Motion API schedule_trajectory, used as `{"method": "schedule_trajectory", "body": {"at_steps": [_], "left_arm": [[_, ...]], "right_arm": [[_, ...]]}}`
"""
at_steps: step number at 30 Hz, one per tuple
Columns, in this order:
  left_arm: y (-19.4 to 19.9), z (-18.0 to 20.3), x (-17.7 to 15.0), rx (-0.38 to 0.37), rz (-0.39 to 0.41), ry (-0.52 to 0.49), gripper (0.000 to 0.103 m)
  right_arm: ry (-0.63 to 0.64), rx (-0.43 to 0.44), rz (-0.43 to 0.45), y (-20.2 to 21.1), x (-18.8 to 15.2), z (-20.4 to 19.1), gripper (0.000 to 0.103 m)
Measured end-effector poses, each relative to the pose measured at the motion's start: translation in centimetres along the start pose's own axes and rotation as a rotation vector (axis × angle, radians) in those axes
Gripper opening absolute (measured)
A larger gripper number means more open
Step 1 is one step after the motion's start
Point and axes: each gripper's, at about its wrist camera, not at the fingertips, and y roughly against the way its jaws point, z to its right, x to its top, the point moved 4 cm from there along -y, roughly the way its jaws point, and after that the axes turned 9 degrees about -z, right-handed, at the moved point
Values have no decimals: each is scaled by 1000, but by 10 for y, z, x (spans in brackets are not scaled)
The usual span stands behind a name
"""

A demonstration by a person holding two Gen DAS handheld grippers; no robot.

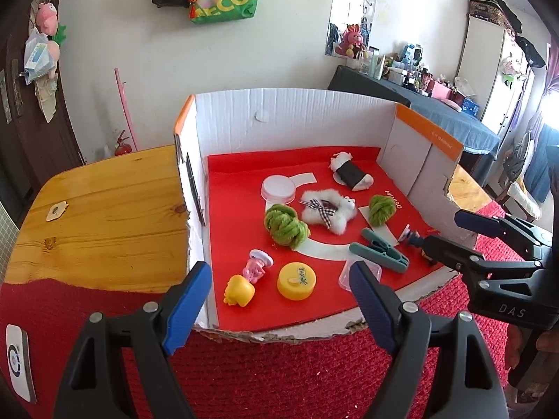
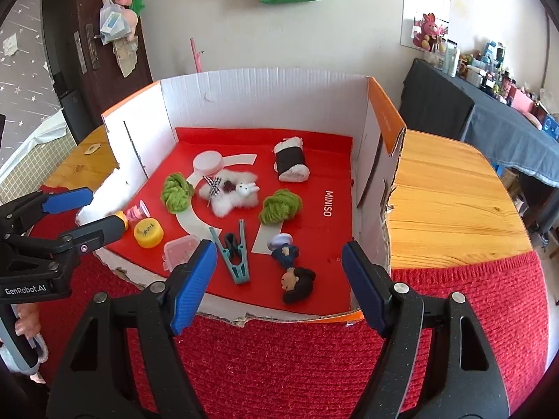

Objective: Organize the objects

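Observation:
An open cardboard box [image 1: 290,118] [image 2: 265,94] with a red floor holds small objects: two green yarn balls [image 1: 285,225] [image 2: 281,206], a white fluffy toy [image 1: 328,211] [image 2: 230,193], a sushi-roll plush [image 1: 351,171] [image 2: 291,164], a yellow lid [image 1: 296,280] [image 2: 149,233], a teal clip [image 1: 380,249] [image 2: 234,256], a small doll [image 2: 291,269] and a clear little box [image 2: 178,251]. My left gripper [image 1: 279,307] is open and empty at the box's front edge. My right gripper [image 2: 279,286] is open and empty at the front right.
The box stands on a wooden table [image 1: 104,209] [image 2: 450,206] with a red knitted cloth [image 1: 279,377] [image 2: 279,359] in front. A white device [image 1: 17,363] lies on the cloth at the left. A cluttered dark table [image 1: 436,104] stands behind on the right.

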Motion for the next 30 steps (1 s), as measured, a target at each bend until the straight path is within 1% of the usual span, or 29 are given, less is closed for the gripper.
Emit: {"method": "schedule_trajectory", "body": {"at_steps": [13, 30], "left_arm": [[-5, 0, -2, -18, -16, 19, 83], [-8, 0, -3, -18, -16, 22, 83]], "right_arm": [[-7, 4, -16, -3, -4, 1, 74], [-13, 10, -28, -6, -3, 2, 74]]}}
